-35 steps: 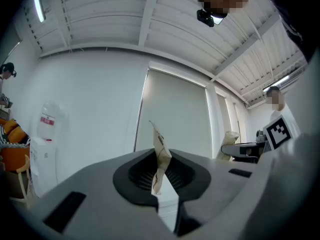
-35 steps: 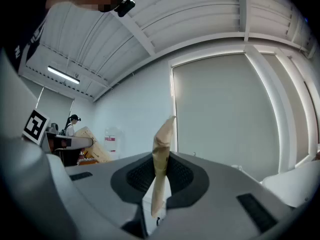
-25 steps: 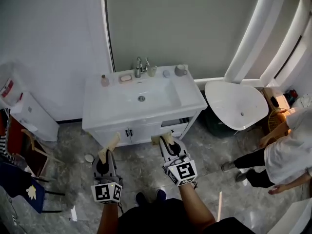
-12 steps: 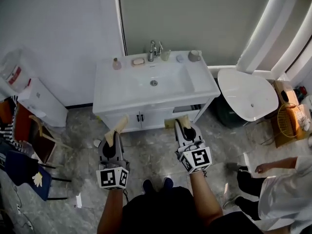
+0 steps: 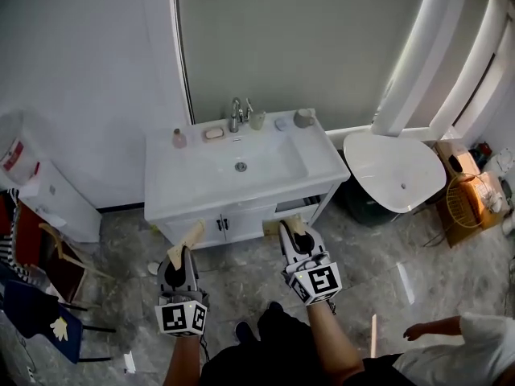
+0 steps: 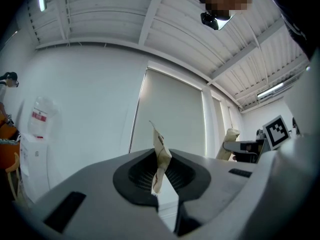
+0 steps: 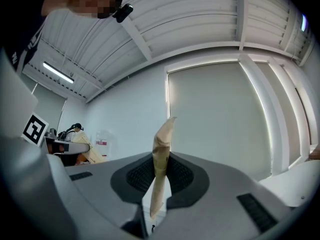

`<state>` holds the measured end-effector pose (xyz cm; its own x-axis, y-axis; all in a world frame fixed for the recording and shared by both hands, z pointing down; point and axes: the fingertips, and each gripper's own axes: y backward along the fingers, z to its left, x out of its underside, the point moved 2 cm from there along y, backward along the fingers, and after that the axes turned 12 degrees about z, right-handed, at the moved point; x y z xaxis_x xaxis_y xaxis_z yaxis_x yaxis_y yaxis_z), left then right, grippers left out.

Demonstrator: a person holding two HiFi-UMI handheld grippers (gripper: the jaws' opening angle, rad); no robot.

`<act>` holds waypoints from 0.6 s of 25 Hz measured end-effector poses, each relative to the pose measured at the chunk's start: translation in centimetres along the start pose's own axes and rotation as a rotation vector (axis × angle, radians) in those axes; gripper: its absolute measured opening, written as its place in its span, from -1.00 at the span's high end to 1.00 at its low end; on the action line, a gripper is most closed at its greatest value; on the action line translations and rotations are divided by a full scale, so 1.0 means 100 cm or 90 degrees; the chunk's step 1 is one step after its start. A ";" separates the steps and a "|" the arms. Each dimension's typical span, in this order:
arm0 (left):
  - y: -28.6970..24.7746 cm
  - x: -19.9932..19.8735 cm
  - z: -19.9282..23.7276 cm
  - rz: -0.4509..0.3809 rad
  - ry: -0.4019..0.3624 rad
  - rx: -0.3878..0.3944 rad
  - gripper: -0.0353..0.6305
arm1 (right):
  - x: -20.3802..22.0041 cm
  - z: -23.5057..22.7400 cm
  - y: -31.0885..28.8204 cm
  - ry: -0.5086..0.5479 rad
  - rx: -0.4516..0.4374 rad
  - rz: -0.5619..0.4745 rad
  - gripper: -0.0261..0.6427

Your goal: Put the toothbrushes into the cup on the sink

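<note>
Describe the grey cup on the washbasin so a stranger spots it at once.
Find the white washbasin against the back wall and follow its rear ledge rightward past the faucet. The grey cup stands at the ledge's right end, darker than the pale cup beside the faucet.

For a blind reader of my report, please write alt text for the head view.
From above, a person holds a left gripper and a right gripper, both shut and empty, just short of a white sink. A faucet and a grey cup stand on its back edge.
</note>
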<state>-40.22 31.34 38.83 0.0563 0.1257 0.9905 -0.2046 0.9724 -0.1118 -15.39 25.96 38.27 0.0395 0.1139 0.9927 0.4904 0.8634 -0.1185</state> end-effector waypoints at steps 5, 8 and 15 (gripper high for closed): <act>-0.029 0.002 0.001 0.003 -0.003 0.003 0.73 | 0.002 -0.023 -0.013 -0.003 0.011 -0.003 0.73; -0.056 0.005 0.004 0.004 -0.004 0.001 0.73 | 0.005 -0.043 -0.033 -0.006 0.015 -0.007 0.73; -0.147 0.004 0.002 0.001 -0.007 -0.012 0.73 | 0.002 -0.109 -0.103 0.003 -0.001 -0.009 0.73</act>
<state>-37.43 17.01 40.90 0.0445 0.1251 0.9912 -0.1863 0.9758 -0.1148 -10.92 11.72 39.93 0.0369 0.0985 0.9944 0.4918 0.8645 -0.1039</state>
